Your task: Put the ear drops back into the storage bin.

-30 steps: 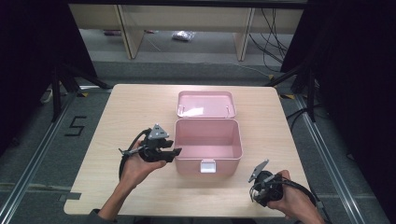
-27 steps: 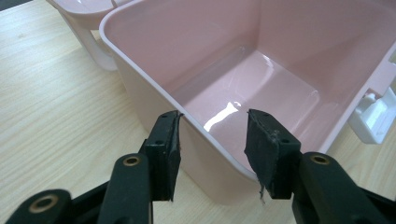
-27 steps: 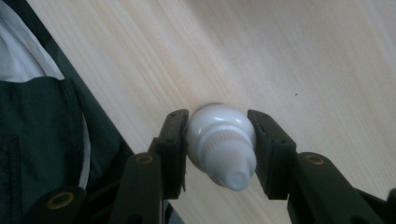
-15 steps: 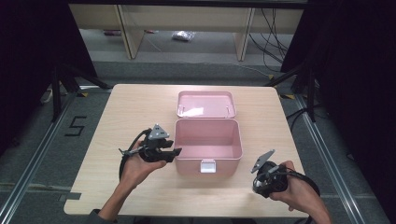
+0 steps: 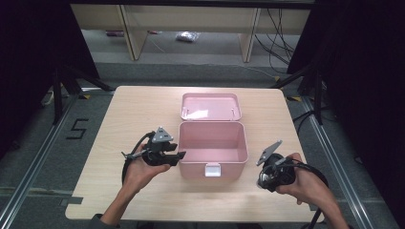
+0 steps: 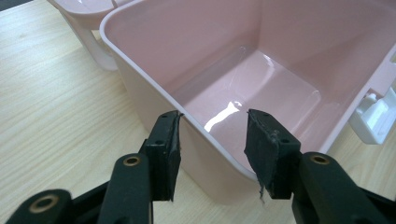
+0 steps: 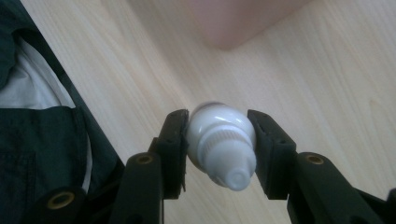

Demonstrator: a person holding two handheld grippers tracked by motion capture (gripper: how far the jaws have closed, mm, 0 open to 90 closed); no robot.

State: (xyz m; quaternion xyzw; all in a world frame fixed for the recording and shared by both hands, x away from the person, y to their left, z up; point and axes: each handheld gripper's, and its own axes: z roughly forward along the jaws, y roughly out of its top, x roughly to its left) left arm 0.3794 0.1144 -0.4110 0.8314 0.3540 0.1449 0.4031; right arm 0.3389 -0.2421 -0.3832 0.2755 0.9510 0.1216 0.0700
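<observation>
The small white plastic bottle with a ribbed screw cap [image 7: 222,142] is clamped between the two black jaws of the right gripper [image 7: 219,140], its cap pointing back toward the camera. In the right gripper view both pads press on its round body, and it hangs above the table and touches no wood. In the high view the right gripper [image 5: 273,172] is at the near right part of the table, in the person's right hand [image 5: 305,183], just beside the front right corner of the box.

The open pink plastic box [image 5: 212,143] stands in the middle of the table, with nothing inside it. Its pink lid [image 5: 210,106] is folded back and lies flat behind it, and a white latch [image 5: 212,170] hangs on the front wall. The left gripper [image 5: 160,150] is at the left side of the box. In the left gripper view its jaws [image 6: 212,140] stand apart, one on each side of the box's left wall [image 6: 196,135]; the outer pad looks to be against the rim, the inner pad is off the wall. Between the bottle and the box opening I see only the front right corner of the box.

The table is of light wood [image 5: 138,109] with rounded corners and is bare around the box. The floor around is grey, with a mark like the figure 5 [image 5: 77,129] on the left. Behind the table are light wooden shelf legs [image 5: 129,33], some black cables [image 5: 279,43] and dark curtains on both sides.
</observation>
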